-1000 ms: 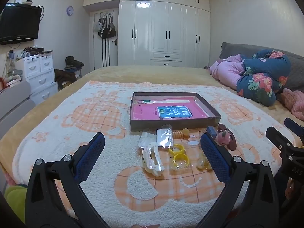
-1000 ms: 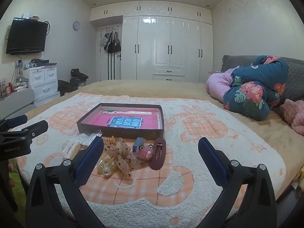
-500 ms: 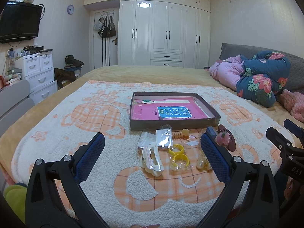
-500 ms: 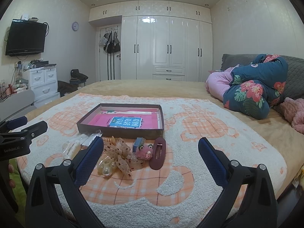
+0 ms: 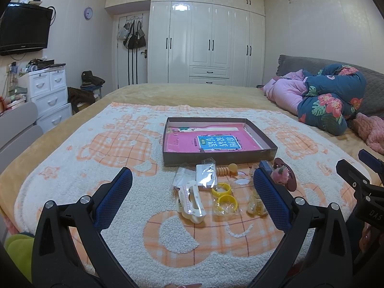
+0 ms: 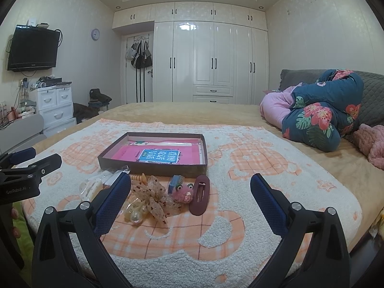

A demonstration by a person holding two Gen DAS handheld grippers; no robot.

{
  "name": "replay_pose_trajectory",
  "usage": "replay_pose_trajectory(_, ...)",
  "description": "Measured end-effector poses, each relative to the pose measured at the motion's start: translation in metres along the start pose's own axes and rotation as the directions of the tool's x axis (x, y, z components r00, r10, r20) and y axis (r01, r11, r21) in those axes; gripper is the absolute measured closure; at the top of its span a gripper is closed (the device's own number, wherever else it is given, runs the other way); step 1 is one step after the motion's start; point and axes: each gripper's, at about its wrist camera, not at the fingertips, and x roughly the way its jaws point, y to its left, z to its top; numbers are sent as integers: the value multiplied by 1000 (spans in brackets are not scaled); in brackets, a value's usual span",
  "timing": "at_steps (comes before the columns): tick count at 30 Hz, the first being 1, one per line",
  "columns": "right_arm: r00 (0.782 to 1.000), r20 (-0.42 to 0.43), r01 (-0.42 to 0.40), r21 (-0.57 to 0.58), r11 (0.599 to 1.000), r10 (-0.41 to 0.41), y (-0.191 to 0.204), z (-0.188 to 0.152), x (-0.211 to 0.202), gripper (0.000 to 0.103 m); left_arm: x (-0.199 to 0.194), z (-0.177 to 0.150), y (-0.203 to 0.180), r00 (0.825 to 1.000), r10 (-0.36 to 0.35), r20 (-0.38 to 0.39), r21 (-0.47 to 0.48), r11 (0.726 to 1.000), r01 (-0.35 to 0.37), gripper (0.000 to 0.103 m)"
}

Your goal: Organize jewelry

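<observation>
My left gripper (image 5: 193, 192) hangs with its blue pads spread wide and nothing between them, and my right gripper (image 6: 190, 198) is the same, wide and empty. Both hover low over the near edge of the blanket (image 5: 134, 216).

The jewelry lies ahead of me in a loose heap, just short of the shallow box (image 5: 264, 135) that I judge it should go into. Straight between my left pads sits the white hair clip (image 5: 190, 200), its long axis running away from me and a little leftward, so my pads would close across its narrow width. Just right of it lie the two yellow rings (image 5: 224, 195). My left hand is the nearer one for these. My right pads frame the spotted bow (image 6: 156, 198), the pink fuzzy clip (image 6: 183, 194) and the dark oval clip (image 6: 200, 196), which points toward the box. The box's near wall stands just behind the heap, so anything lifted has to clear it.

Under it all, a fleecy orange-and-white blanket over a tan bed; beyond, white wardrobes (image 6: 211, 64), a wall television (image 6: 32, 48) and a bundled floral quilt (image 6: 321, 112).
</observation>
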Motion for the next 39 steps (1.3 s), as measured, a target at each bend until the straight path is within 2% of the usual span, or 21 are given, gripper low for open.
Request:
replay_pose_trajectory(34, 1000, 15, -6, -1, 1000, 6, -1, 2, -5, 6, -2, 4, -4, 1000, 5, 5, 2, 1000, -5, 10)
replay_pose_trajectory(39, 1000, 9, -27, -14, 1000, 28, 4, 0, -3, 6, 0, 7, -2, 1000, 12, 3, -6, 1000, -12, 10)
